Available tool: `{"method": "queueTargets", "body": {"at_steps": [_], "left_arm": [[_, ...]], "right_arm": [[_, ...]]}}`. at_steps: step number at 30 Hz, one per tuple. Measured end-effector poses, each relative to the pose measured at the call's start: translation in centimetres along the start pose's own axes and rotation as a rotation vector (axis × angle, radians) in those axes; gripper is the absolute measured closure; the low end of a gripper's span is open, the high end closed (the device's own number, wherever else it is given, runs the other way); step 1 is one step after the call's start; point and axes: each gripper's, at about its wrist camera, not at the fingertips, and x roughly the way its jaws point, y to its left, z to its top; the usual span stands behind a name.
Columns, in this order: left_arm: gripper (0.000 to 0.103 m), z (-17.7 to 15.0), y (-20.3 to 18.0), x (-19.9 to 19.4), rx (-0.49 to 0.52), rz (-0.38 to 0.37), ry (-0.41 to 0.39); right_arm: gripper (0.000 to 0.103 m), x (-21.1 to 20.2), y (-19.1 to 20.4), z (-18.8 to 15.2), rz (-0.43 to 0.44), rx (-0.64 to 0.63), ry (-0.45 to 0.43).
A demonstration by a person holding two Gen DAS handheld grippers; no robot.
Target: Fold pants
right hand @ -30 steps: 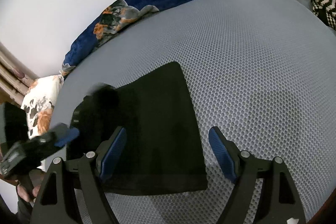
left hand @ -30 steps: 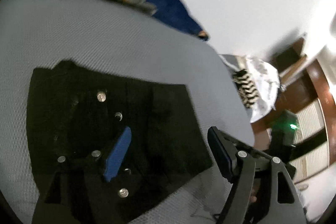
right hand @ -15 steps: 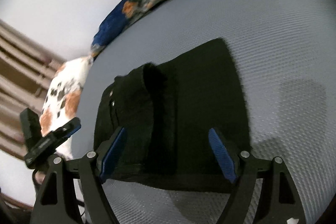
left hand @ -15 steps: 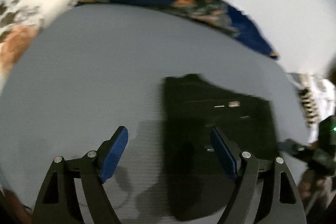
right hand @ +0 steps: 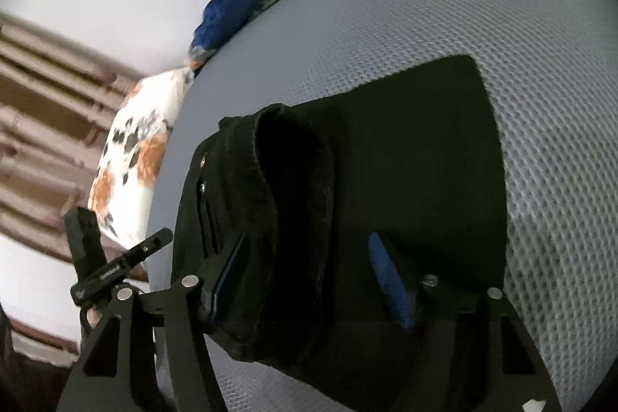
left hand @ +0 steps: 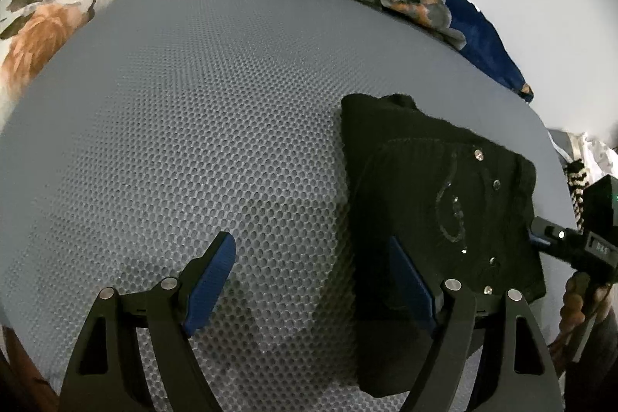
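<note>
Black folded pants [right hand: 405, 172] lie on the mesh bed [left hand: 193, 141], a raised fold between the closing right hand-held gripper [right hand: 309, 280]; the left hand-held gripper [left hand: 313, 284] gapes at their edge.

Left tool [left hand: 309, 280]: matte black, angular finger arms with triangular cut-outs, silver round screw heads at the joints, blue ribbed pads [left hand: 210, 284] on the inner faces. Right tool [right hand: 309, 280]: same black frame, silver screws, blue pads [right hand: 386, 280]; its black body bears small white lettering.
</note>
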Motion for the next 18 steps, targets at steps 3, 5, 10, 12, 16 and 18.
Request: {"method": "queueTargets", "body": {"at_steps": [3, 5, 10, 12, 16, 18], "left_arm": [[0.022, -0.1, 0.1, 0.6, -0.019, -0.004, 0.013], [0.022, -0.2, 0.1, 0.6, -0.024, -0.004, 0.015], [0.022, -0.5, 0.1, 0.8, -0.03, 0.003, 0.018], [0.022, -0.5, 0.0, 1.1, -0.033, 0.01, 0.02], [0.022, -0.5, -0.1, 1.2, -0.033, 0.022, 0.024], [0.022, -0.4, -0.2, 1.1, -0.033, 0.026, 0.023]], "right_arm": [[0.043, 0.6, 0.1, 0.6, 0.042, -0.025, -0.002], [0.048, 1.5, 0.3, 1.1, 0.067, -0.038, 0.008], [0.055, 3.0, 0.6, 2.4, 0.105, -0.034, -0.008], [0.056, 3.4, 0.7, 2.8, 0.113, -0.028, -0.011], [0.063, 3.7, 0.8, 2.8, 0.111, -0.02, -0.021], [0.064, 3.7, 0.9, 2.6, 0.107, -0.008, -0.03]]}}
